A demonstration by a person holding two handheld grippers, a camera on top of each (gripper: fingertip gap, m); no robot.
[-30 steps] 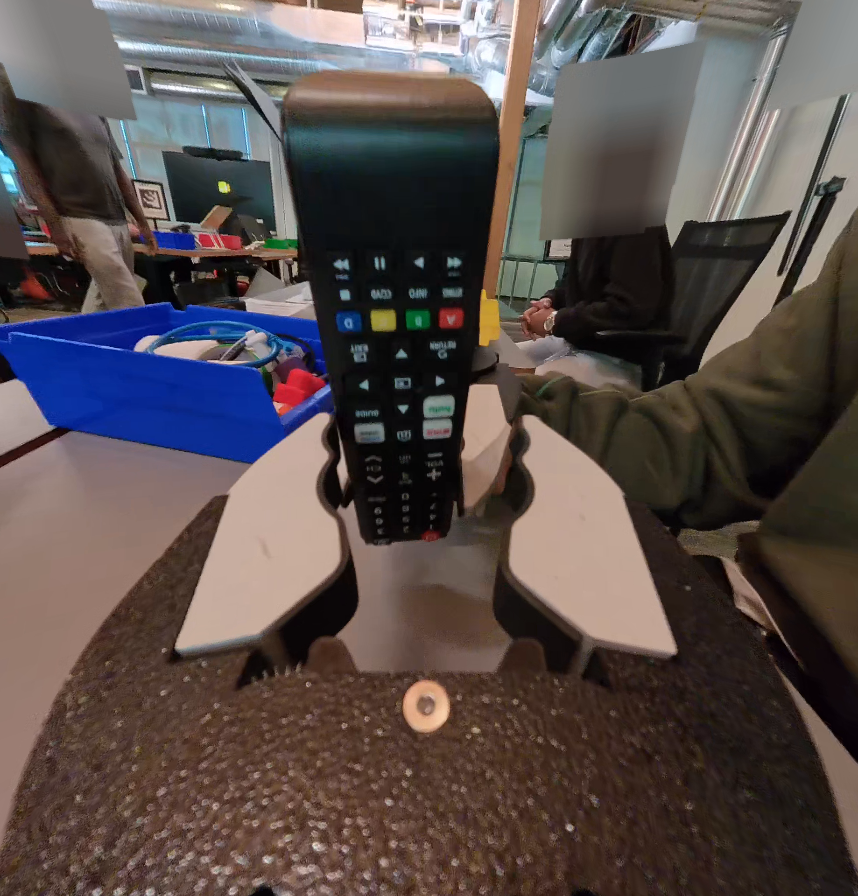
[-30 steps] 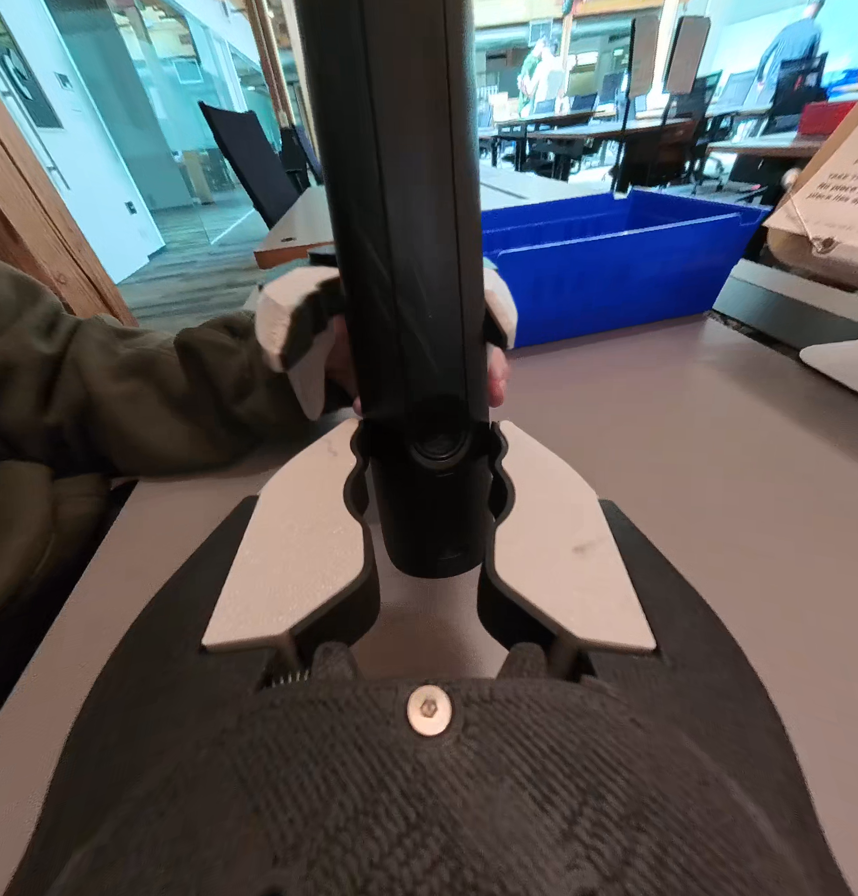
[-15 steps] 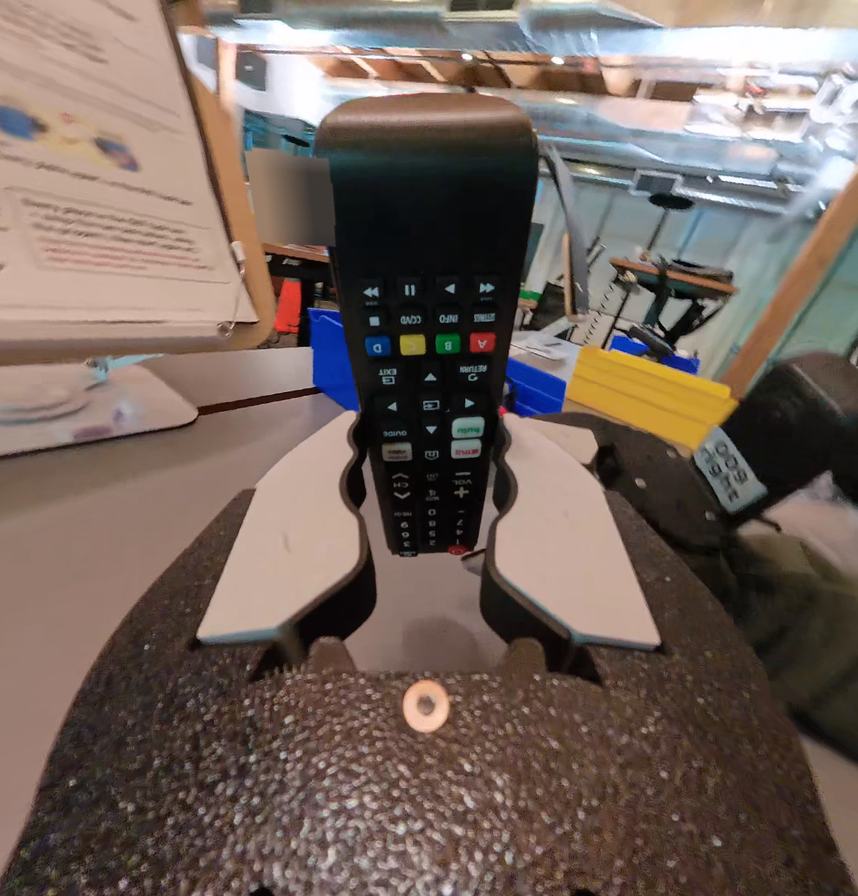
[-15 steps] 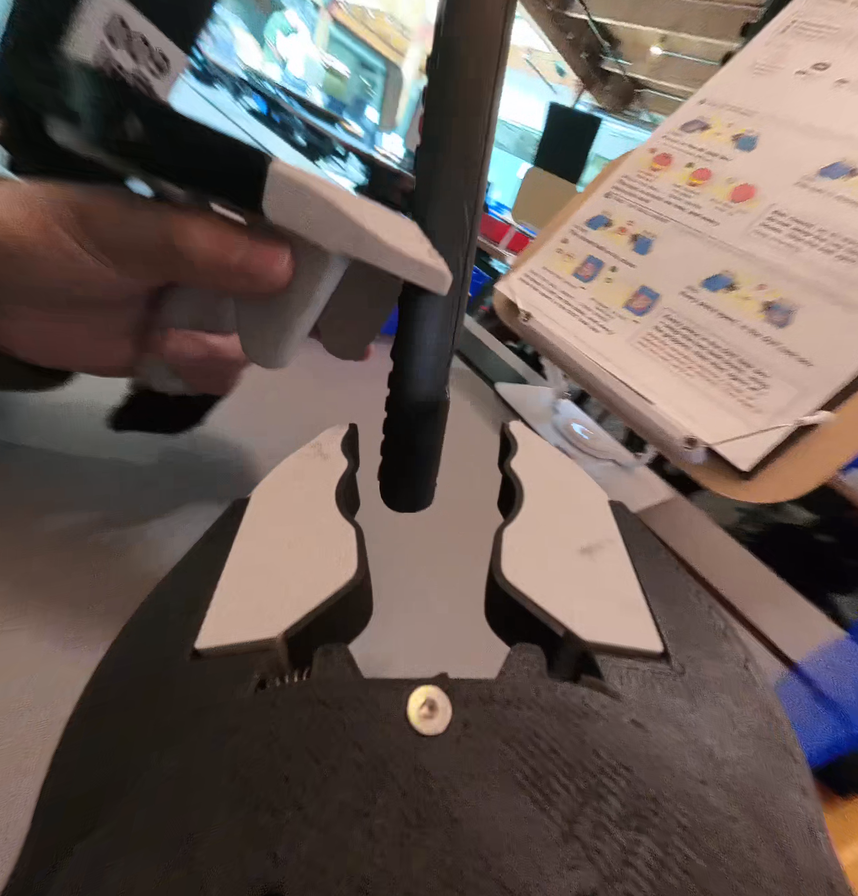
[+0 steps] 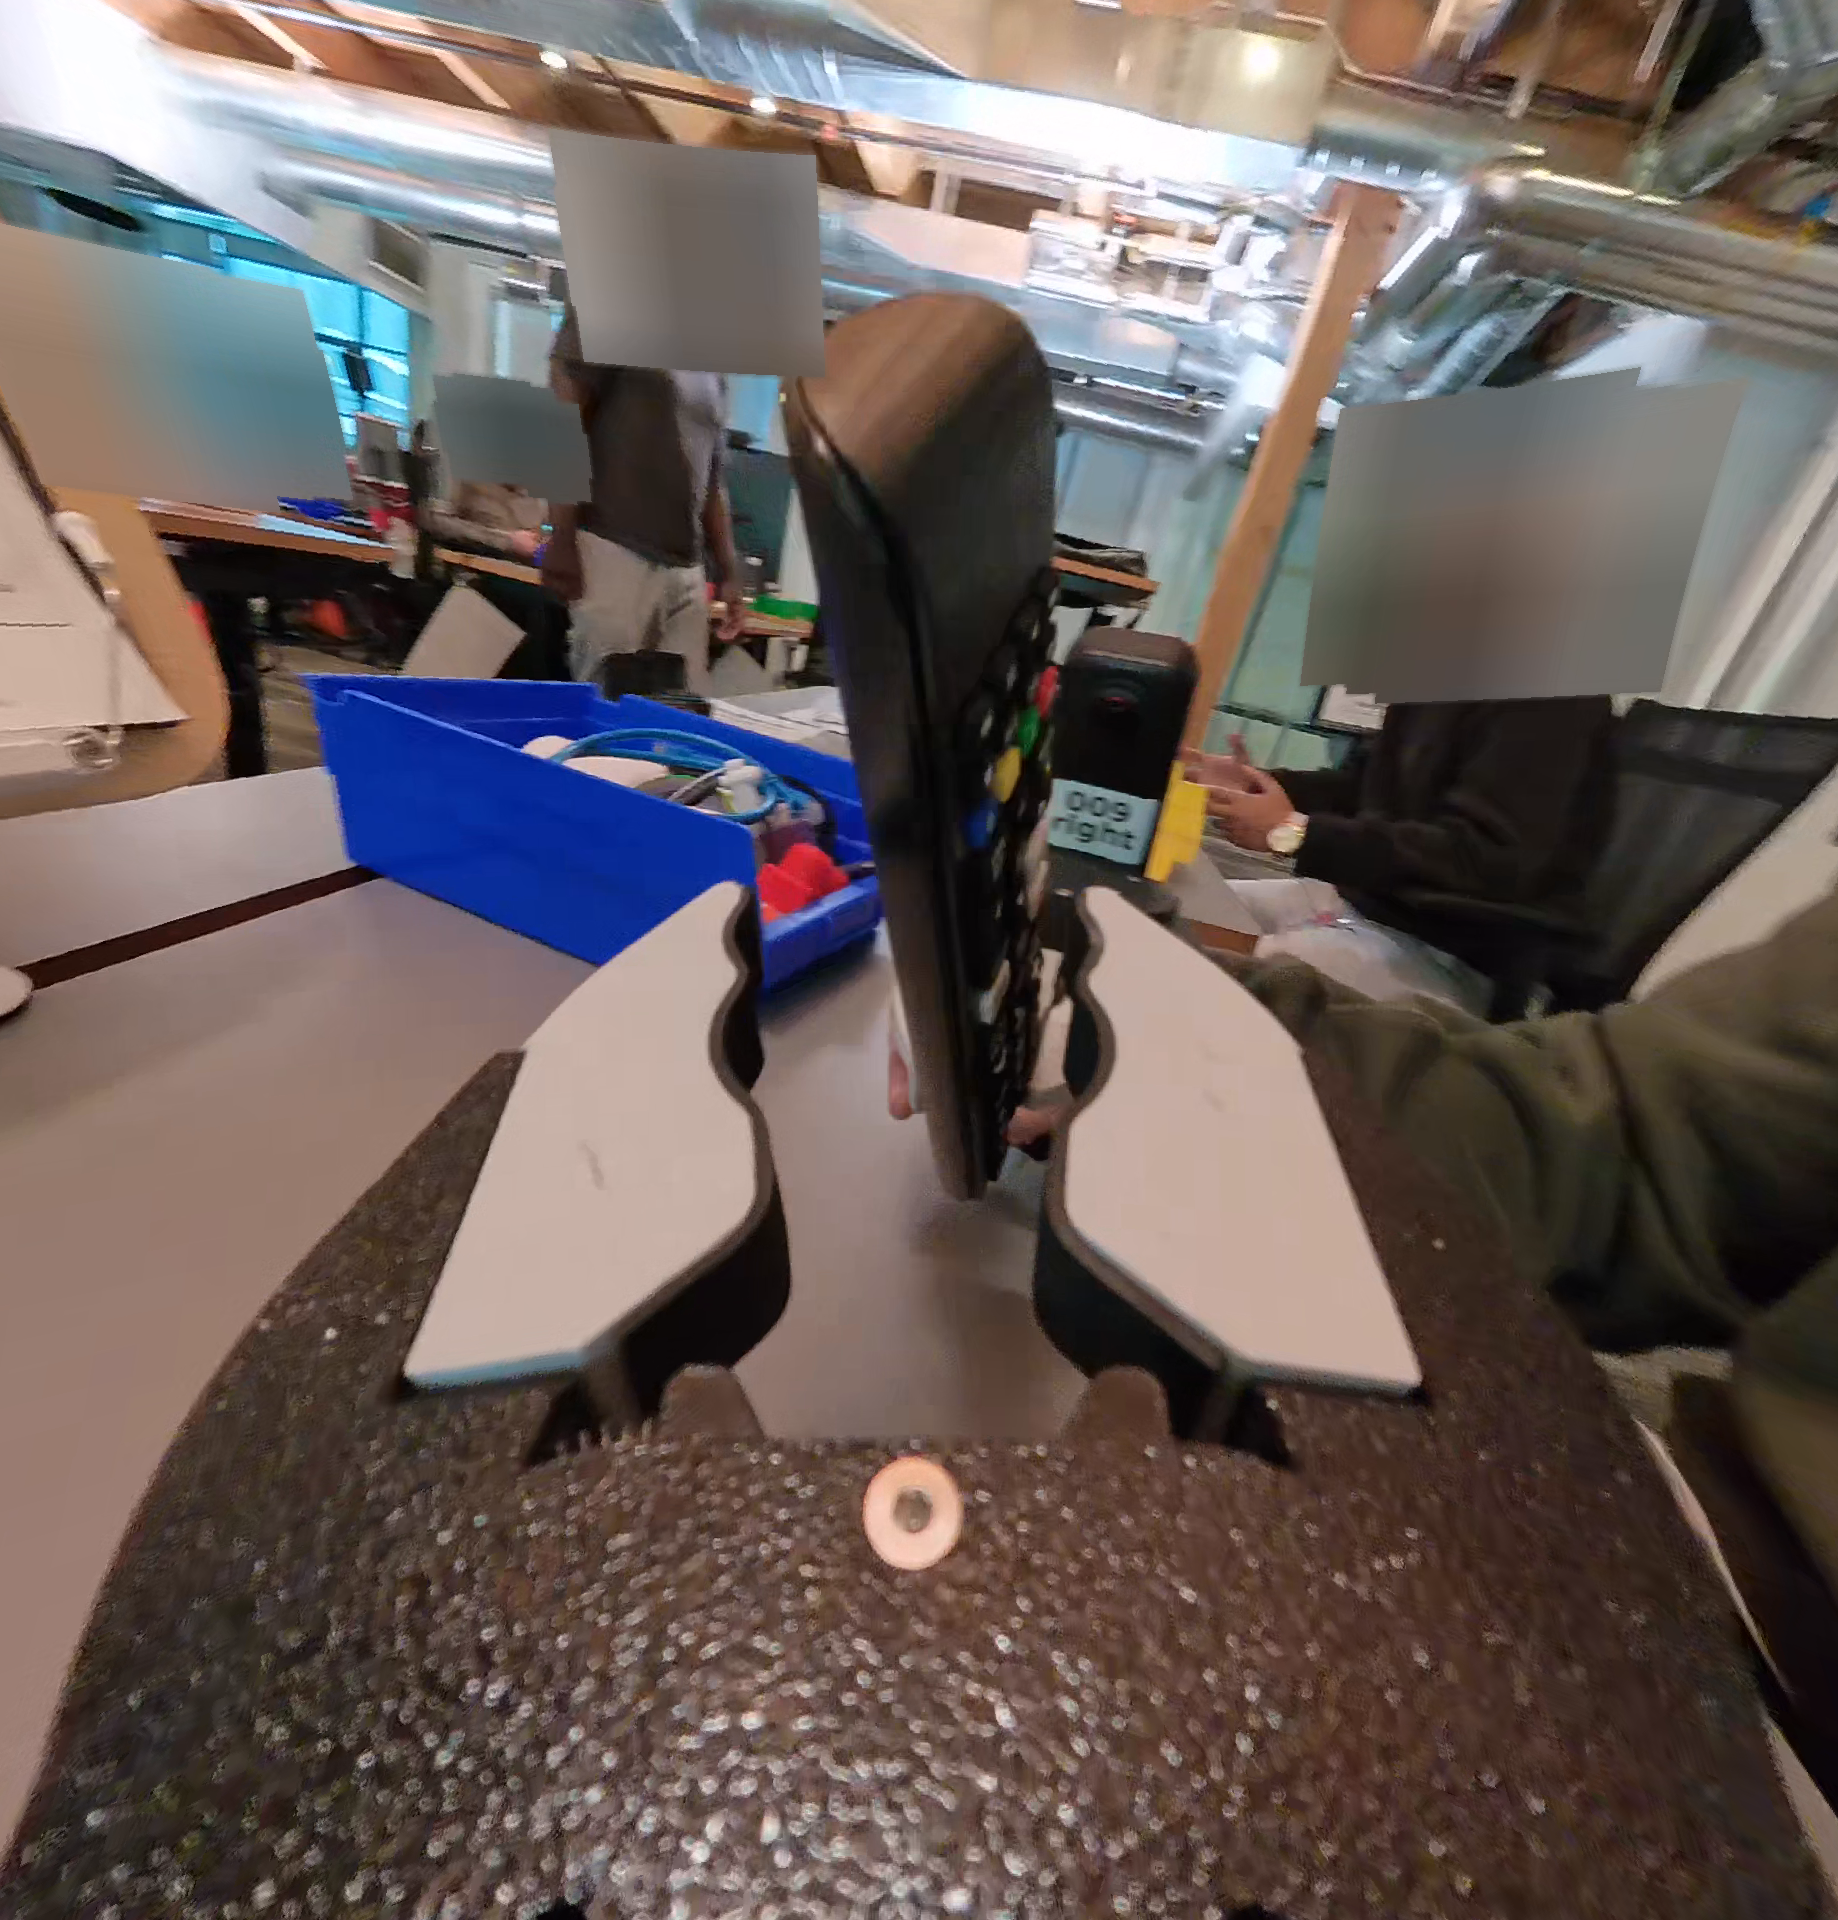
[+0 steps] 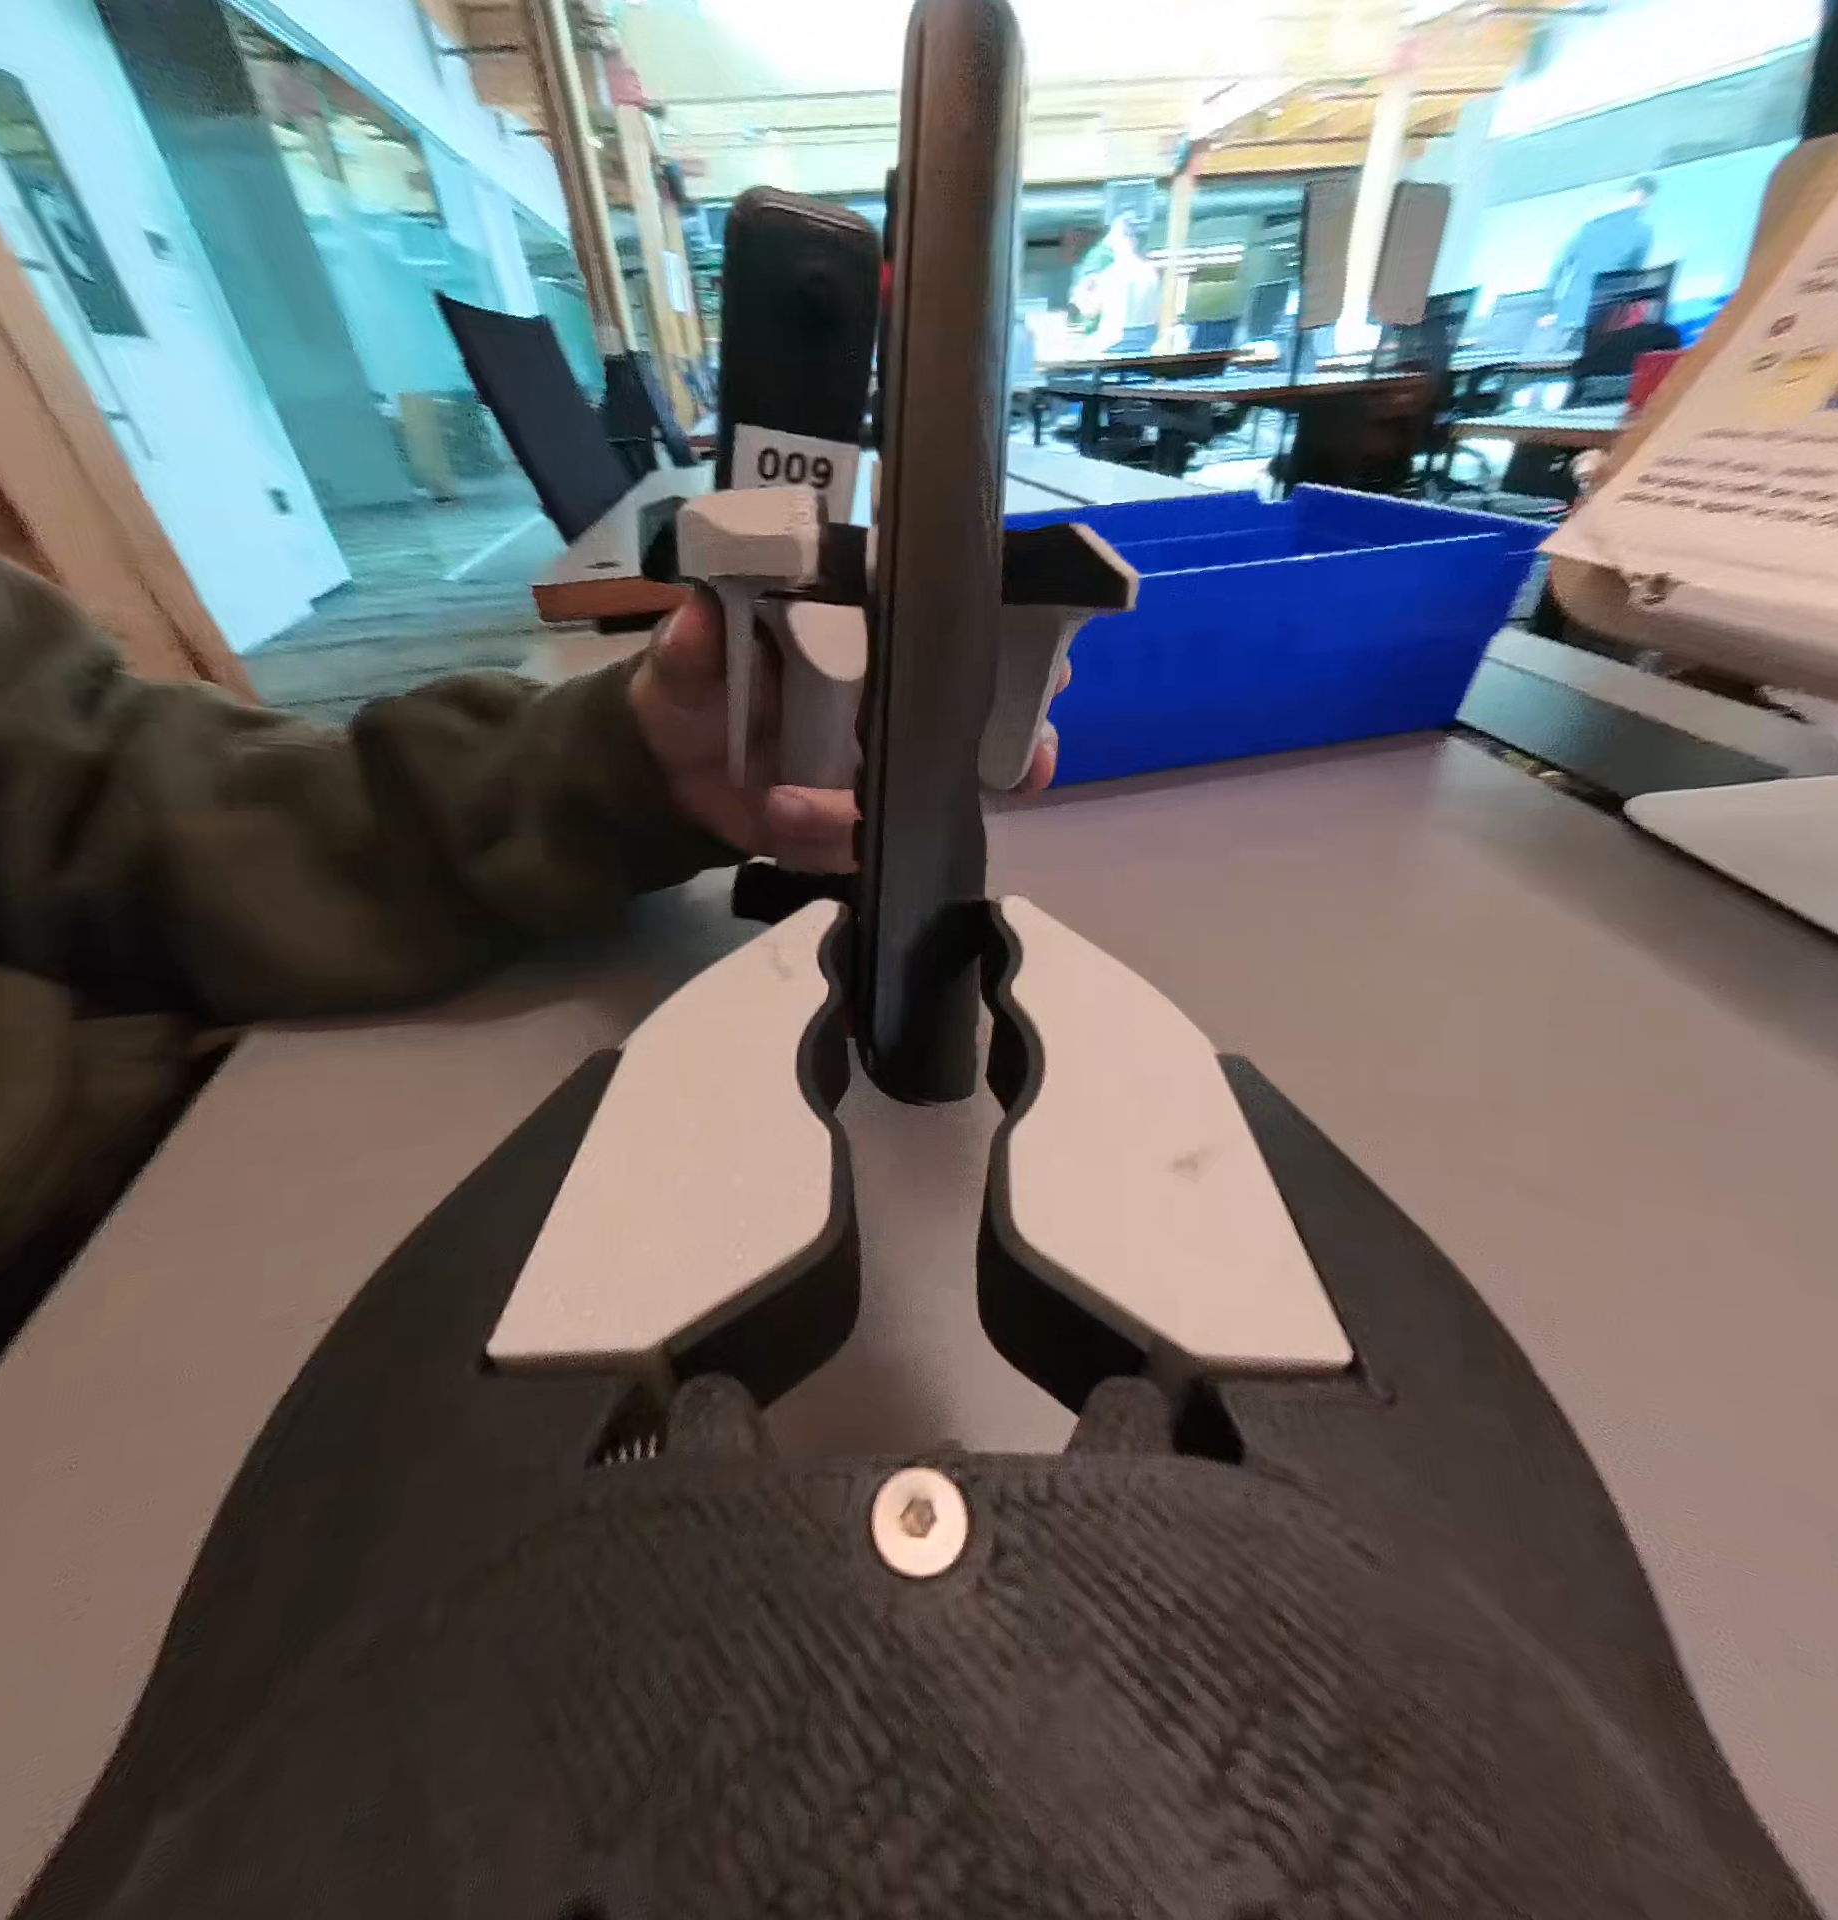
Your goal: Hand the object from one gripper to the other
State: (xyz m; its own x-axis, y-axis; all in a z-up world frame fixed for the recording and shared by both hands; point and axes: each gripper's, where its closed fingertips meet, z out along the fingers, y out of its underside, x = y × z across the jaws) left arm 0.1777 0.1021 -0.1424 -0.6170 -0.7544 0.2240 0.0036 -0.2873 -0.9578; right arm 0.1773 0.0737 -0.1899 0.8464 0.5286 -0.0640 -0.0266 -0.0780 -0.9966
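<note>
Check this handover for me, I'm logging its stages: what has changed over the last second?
The right gripper has closed on the remote at its lower end. The left gripper has opened and let go, its fingers now apart on either side. In the left wrist view the remote turned from face-on to edge-on. Unchanged: the remote stays upright above the table, with the blue bin behind.

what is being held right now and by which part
The right gripper is shut on the bottom end of the black remote. The left gripper is open around it, gripping nothing.
</note>
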